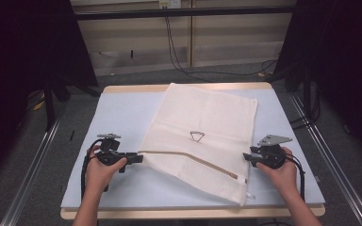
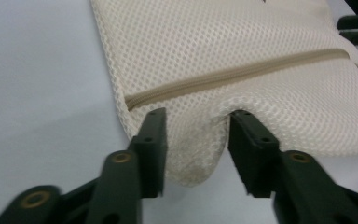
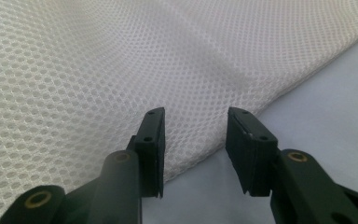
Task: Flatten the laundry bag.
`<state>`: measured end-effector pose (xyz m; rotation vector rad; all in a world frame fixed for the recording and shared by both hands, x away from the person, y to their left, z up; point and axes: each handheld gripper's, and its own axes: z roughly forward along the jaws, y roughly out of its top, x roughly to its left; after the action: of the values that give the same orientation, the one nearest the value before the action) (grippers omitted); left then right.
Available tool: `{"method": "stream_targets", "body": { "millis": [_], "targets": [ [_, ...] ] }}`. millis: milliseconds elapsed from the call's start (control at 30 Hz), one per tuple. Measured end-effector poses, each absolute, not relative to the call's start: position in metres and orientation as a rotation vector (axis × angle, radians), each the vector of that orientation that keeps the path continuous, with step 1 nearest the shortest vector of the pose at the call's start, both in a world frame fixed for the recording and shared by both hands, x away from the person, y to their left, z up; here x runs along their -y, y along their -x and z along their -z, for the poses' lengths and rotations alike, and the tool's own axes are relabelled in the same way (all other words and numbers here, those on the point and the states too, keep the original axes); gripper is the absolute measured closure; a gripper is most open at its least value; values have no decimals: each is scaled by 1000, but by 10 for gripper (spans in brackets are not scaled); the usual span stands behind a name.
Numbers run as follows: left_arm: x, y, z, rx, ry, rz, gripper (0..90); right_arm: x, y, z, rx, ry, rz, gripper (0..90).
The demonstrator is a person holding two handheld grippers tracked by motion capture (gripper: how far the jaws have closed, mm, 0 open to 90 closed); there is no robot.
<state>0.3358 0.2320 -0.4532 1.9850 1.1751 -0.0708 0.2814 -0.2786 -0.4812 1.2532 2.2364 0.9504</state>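
White mesh makes up the laundry bag (image 1: pixel 202 136), which lies flat and slightly askew on the pale blue mat (image 1: pixel 118 113) covering the table (image 1: pixel 136 88). A tan zipper (image 1: pixel 188 157) runs across its near part, from the left edge towards the lower right corner, and a small wire triangle (image 1: pixel 197 136) sits on the cloth near the middle.

At the bag's left edge, the left gripper (image 1: pixel 134 158) points in level, held in the person's left hand (image 1: pixel 101 172). In the left gripper view its jaws stand apart with a bulge of the mesh bag (image 2: pixel 223 88) pushed up between them; the pads do not press on it, and the end of the zipper (image 2: pixel 233 74) lies just beyond the tips.

On the other side, the right gripper (image 1: pixel 246 157) rests in the right hand (image 1: pixel 278 172) at the bag's right edge, near the zipper's far end. In the right gripper view its jaws are also parted, straddling the edge of the mesh (image 3: pixel 121 74) where it meets the mat (image 3: pixel 326 84), clamping nothing.
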Motion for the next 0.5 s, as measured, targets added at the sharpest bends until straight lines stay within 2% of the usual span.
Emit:
{"method": "stream_targets", "body": {
  "millis": [67, 133, 333, 500],
  "targets": [
    [-233, -339, 453, -1187, -1975, 9, 339, 279, -281, 482, -2237, -1256, -949, 588],
    [-234, -343, 454, -1194, -1956, 26, 274, 279, -281, 482, -2236, -1247, -945, 594],
    [-234, -344, 450, -1172, -1985, 21, 217, 279, -281, 483, -2236, -1249, -949, 595],
    [-231, -345, 451, -1150, -1979, 66, 181, 280, -281, 483, -2234, -1250, -946, 595]
  ]
}}
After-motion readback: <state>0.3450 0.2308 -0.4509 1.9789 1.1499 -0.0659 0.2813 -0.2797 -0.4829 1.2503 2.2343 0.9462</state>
